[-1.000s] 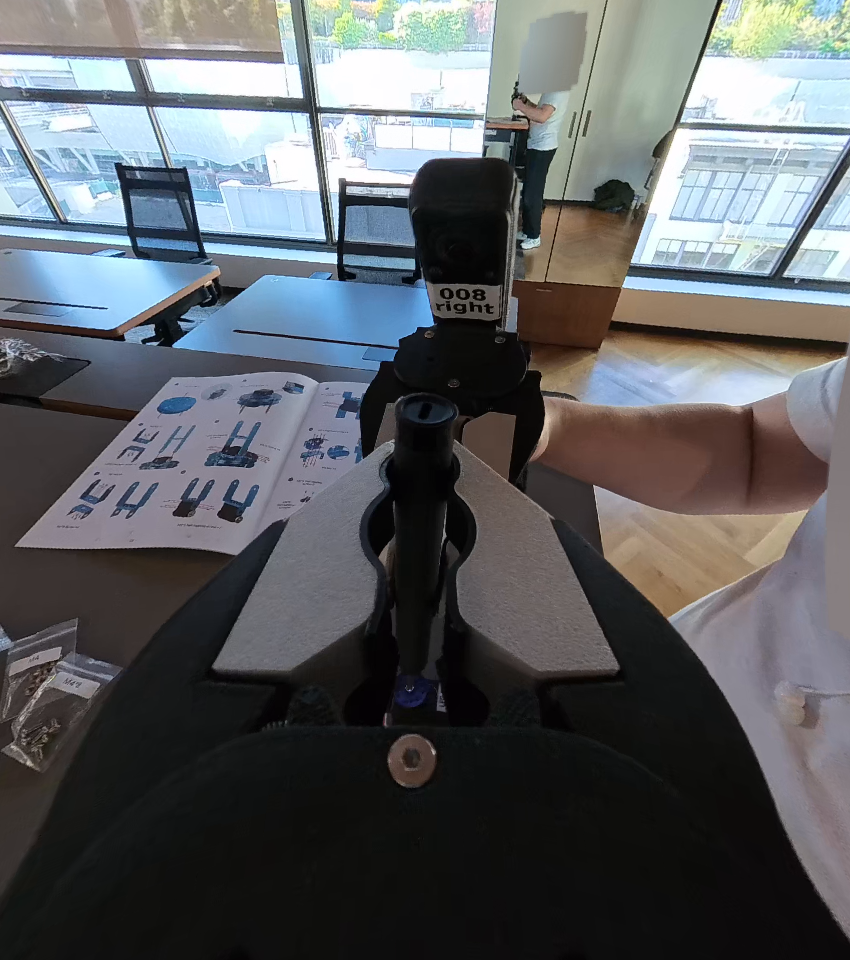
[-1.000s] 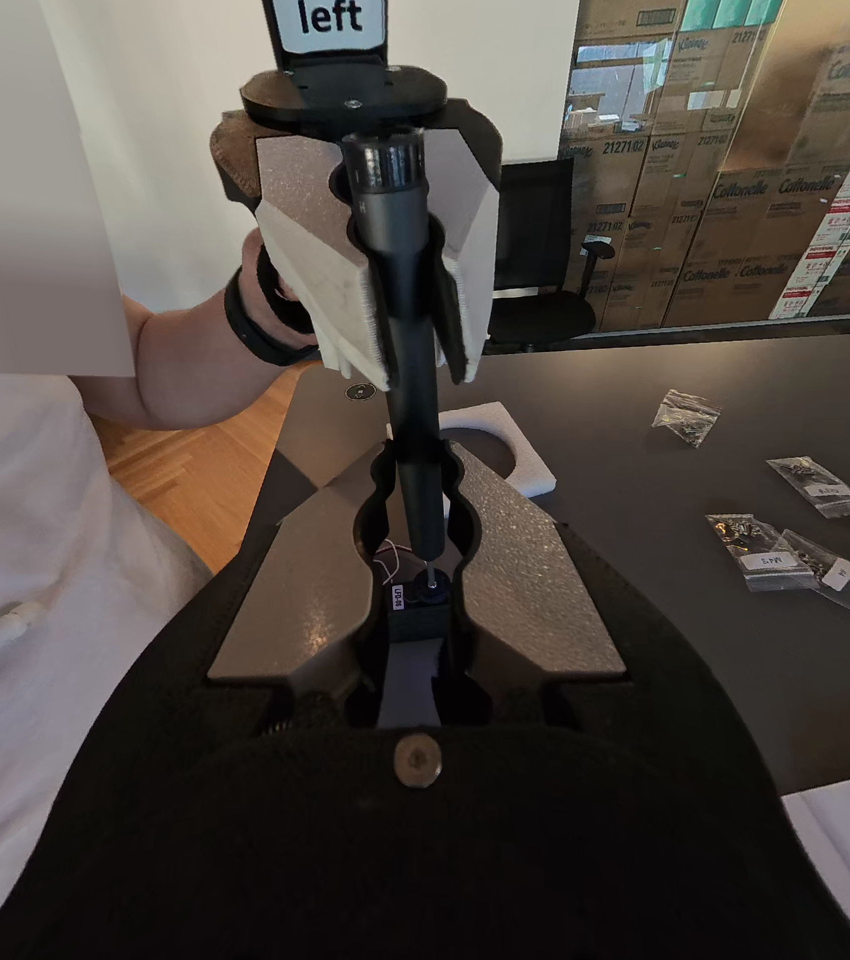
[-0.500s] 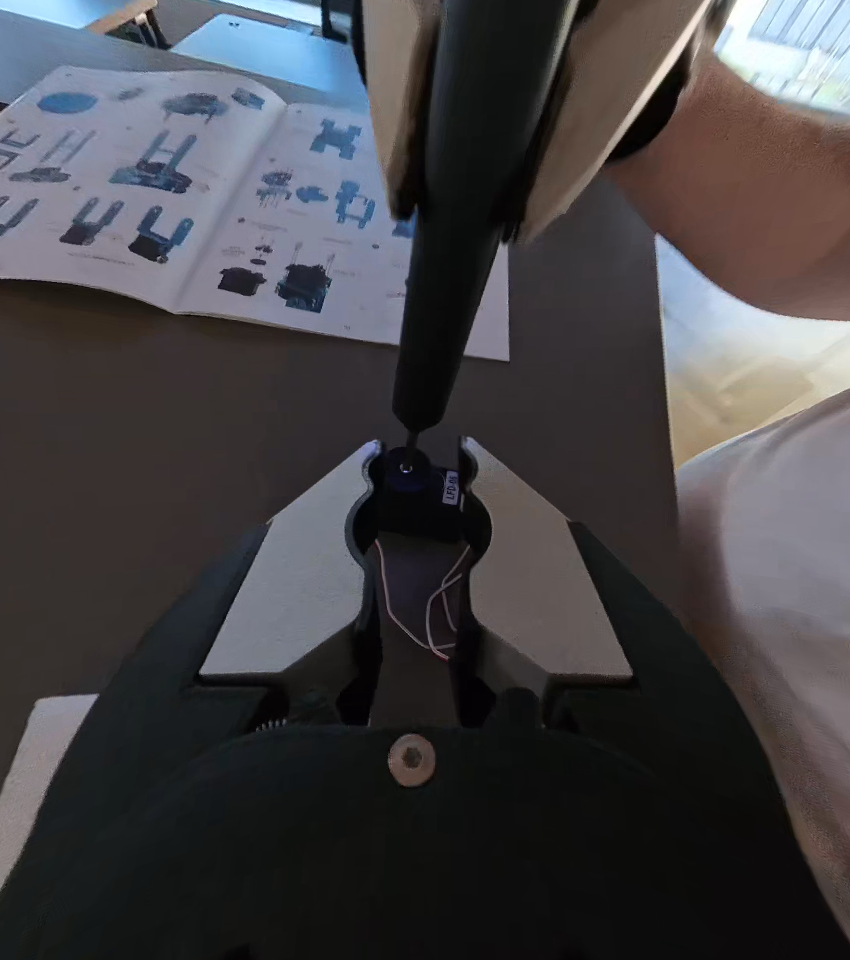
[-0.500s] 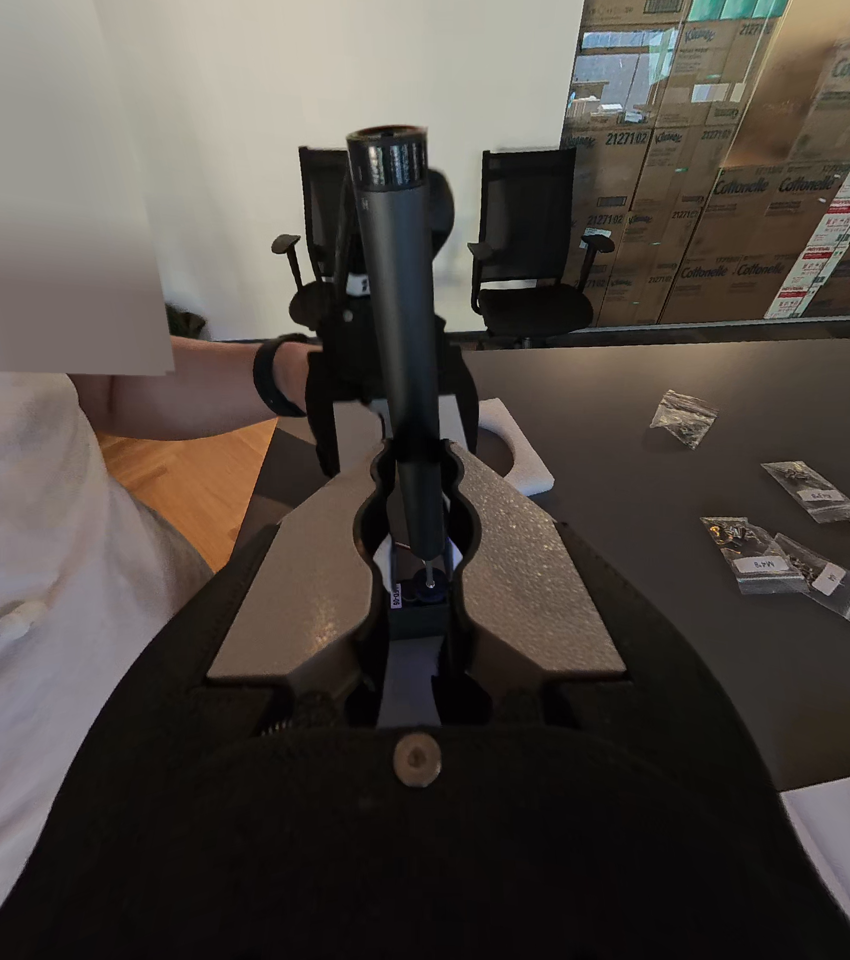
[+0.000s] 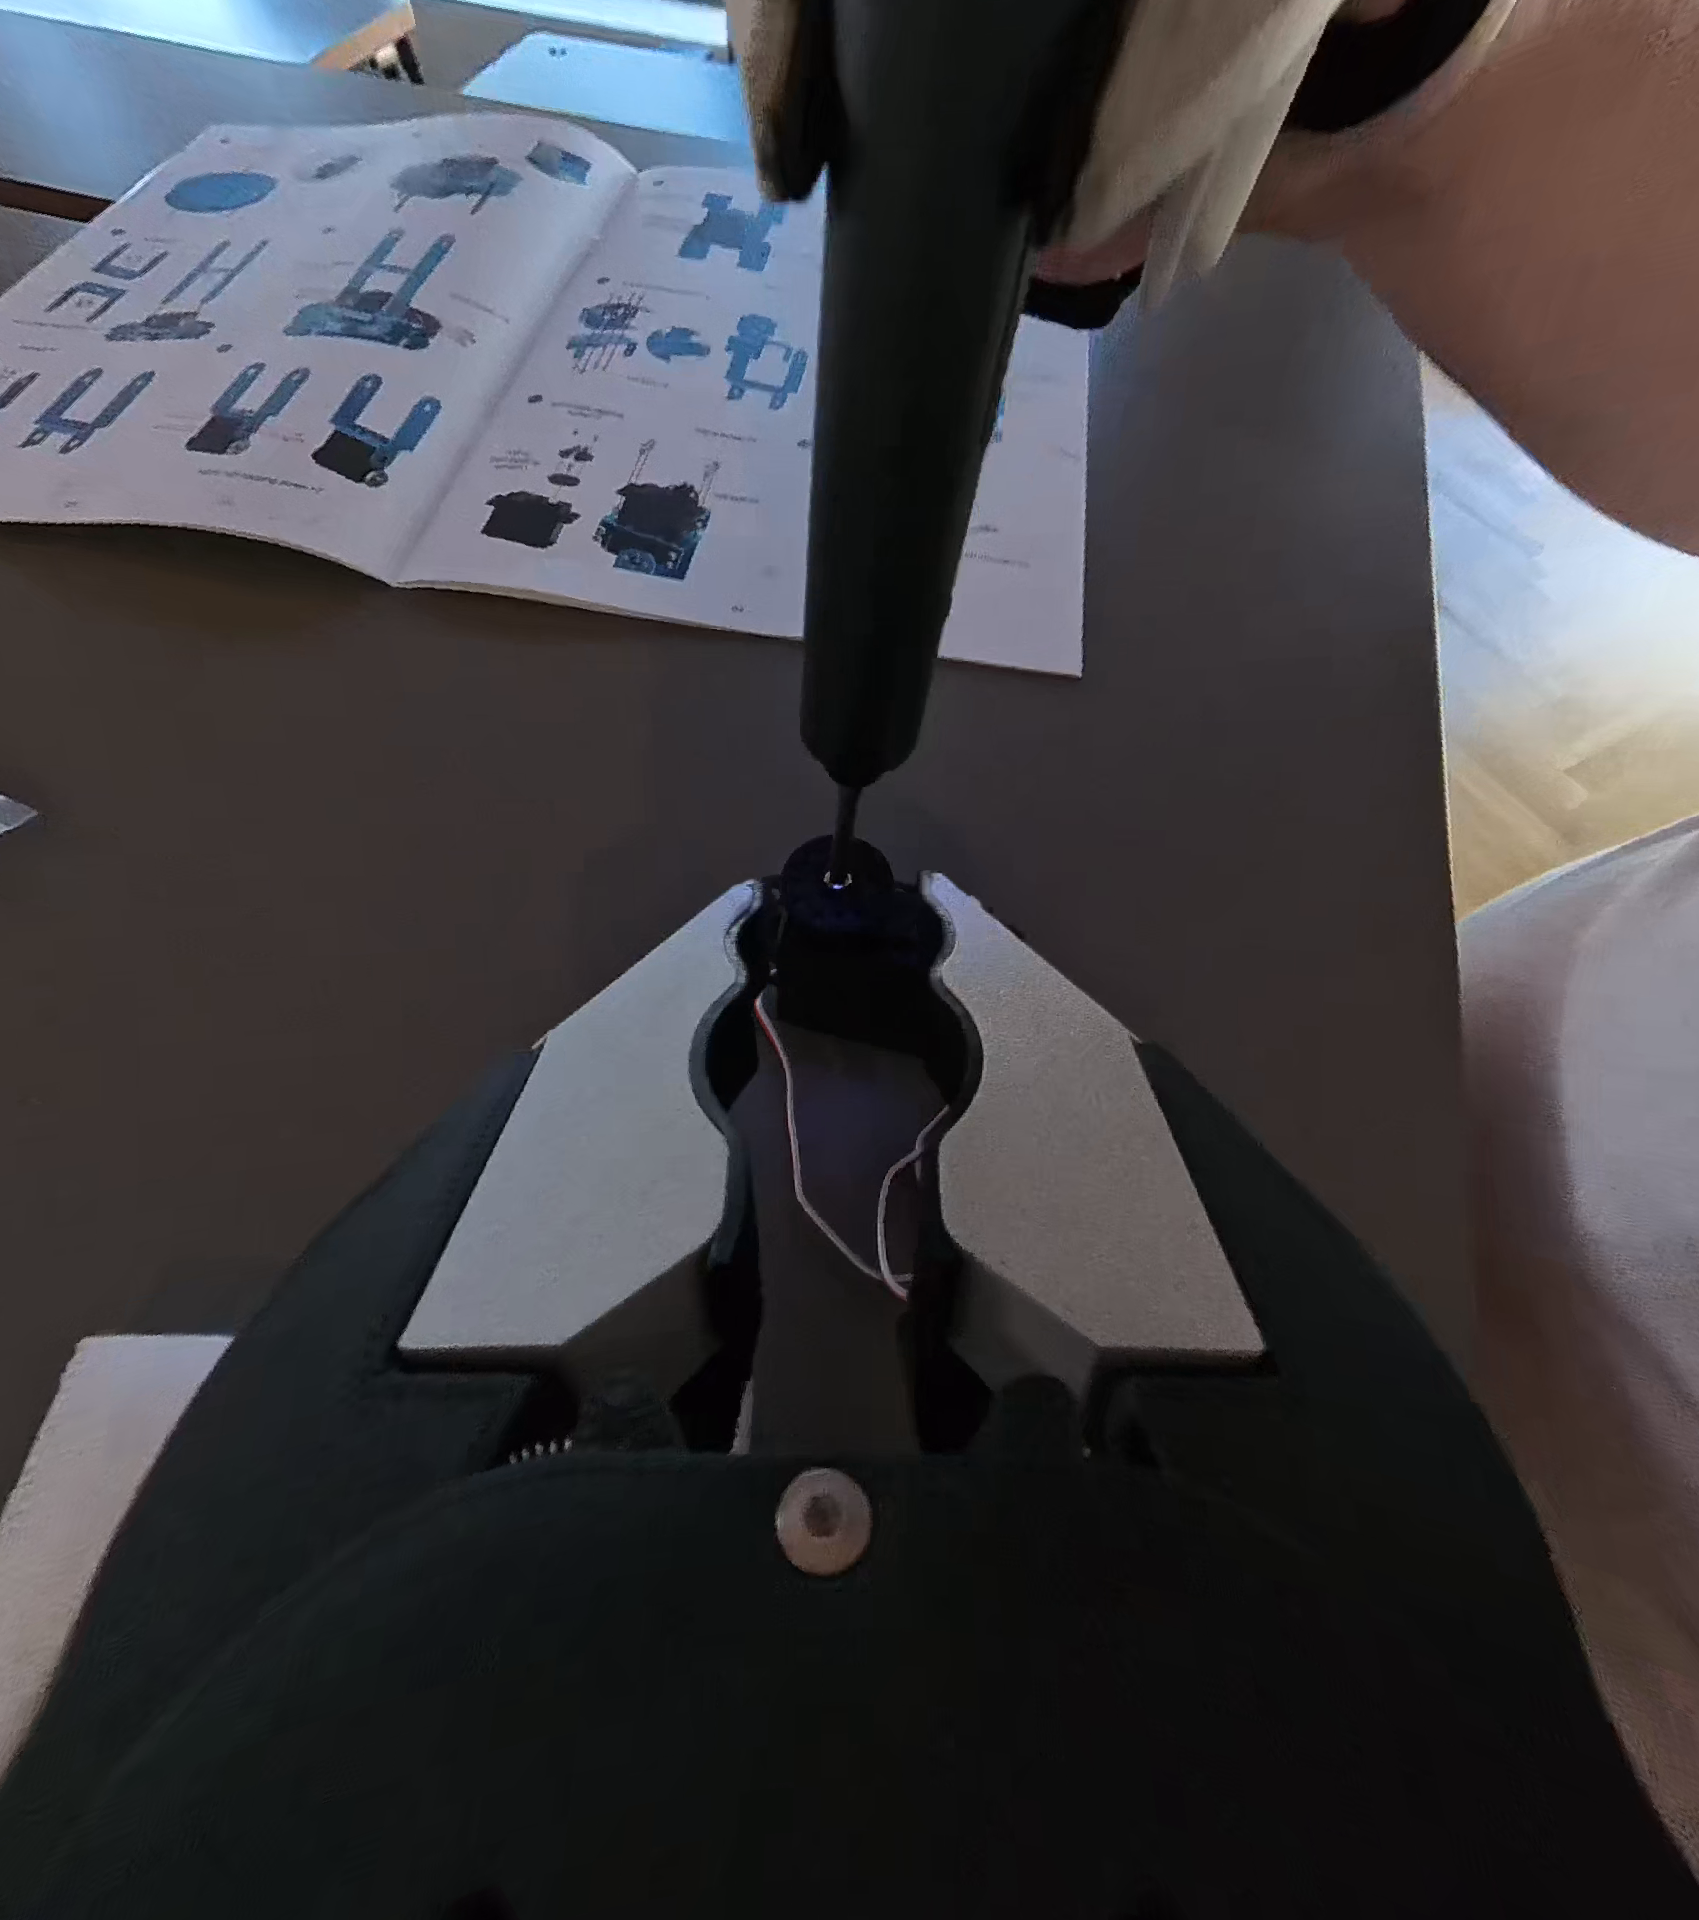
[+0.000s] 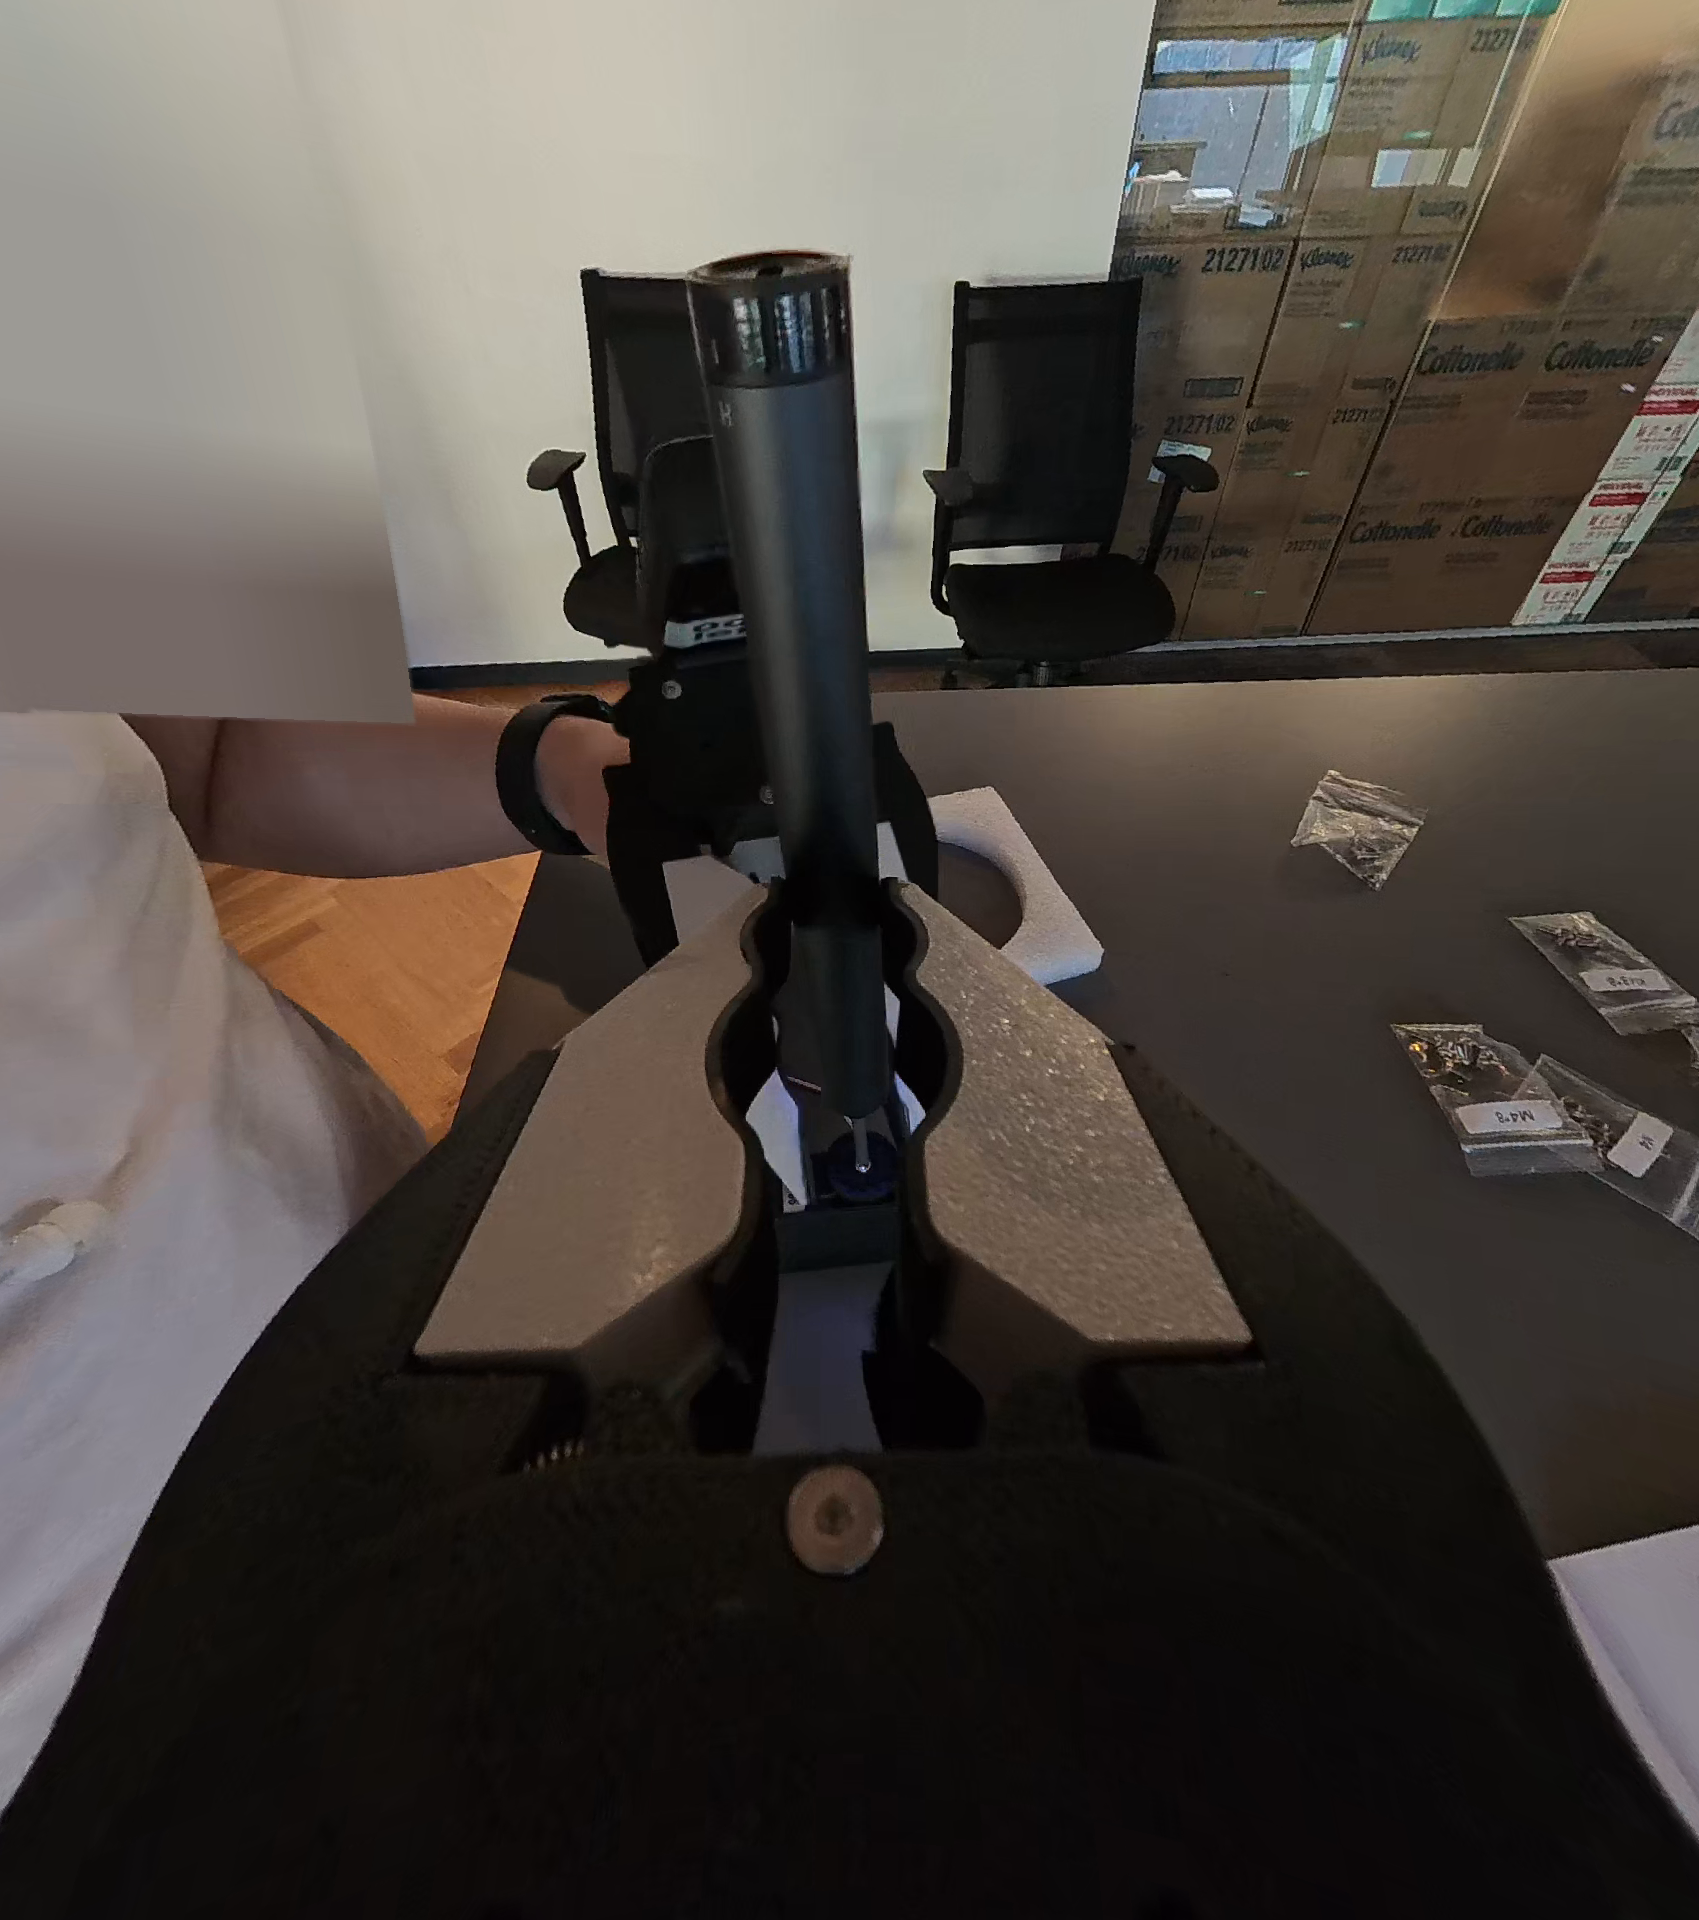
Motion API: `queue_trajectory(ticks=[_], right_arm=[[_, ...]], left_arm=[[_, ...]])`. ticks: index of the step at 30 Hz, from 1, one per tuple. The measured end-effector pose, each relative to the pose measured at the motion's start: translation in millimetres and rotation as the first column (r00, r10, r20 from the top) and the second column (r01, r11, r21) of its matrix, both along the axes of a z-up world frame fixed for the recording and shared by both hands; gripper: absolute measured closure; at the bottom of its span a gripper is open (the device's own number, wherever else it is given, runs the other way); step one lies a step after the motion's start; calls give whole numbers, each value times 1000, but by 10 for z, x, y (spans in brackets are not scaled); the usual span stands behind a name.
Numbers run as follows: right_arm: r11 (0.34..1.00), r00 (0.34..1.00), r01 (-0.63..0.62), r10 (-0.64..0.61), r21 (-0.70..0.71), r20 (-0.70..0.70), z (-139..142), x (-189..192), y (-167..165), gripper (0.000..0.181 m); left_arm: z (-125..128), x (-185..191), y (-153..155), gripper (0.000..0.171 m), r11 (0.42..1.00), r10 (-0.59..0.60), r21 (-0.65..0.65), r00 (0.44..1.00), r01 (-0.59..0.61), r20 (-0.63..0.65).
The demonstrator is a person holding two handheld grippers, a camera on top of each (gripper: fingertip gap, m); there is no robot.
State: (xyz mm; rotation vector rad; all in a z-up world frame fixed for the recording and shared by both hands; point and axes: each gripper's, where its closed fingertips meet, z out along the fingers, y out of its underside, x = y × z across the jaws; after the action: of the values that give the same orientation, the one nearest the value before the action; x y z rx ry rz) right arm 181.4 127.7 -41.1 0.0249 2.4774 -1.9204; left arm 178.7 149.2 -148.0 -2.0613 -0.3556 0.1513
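Observation:
My left gripper (image 5: 840, 904) is shut on a small black servo (image 5: 850, 987) with a blue round horn (image 5: 834, 883) on top and thin wires trailing back between the fingers. My right gripper (image 6: 829, 899) is shut on the lower shaft of a dark grey electric screwdriver (image 6: 803, 623), held nearly upright. The screwdriver's bit rests in the centre of the horn; the servo also shows in the right wrist view (image 6: 840, 1221). In the left wrist view the screwdriver (image 5: 886, 468) comes down from the top edge. The left gripper's black body (image 6: 699, 748) stands behind the screwdriver.
An open instruction booklet (image 5: 409, 364) lies on the dark table (image 5: 305, 883) beyond the servo. Several bags of screws (image 6: 1551, 1122) lie to the right, a white foam piece (image 6: 1021, 904) behind. A person in a white shirt (image 6: 45, 1039) is close; the table edge and wood floor are alongside. There is about 10 centimetres between the tips of the two grippers.
The left gripper let go of the screwdriver's upper shaft, dropped below it and closed on the servo, now looking down at the table. The right gripper has kept the screwdriver in place.

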Motion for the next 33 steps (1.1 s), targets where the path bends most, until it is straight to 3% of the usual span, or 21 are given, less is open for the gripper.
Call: queue_trajectory(ticks=[33], right_arm=[[1000,1000,-6,6,-14,-1,-8,-27,42,166]], left_arm=[[5,-8,18,152,999,11,46,1000,-11,-10]])
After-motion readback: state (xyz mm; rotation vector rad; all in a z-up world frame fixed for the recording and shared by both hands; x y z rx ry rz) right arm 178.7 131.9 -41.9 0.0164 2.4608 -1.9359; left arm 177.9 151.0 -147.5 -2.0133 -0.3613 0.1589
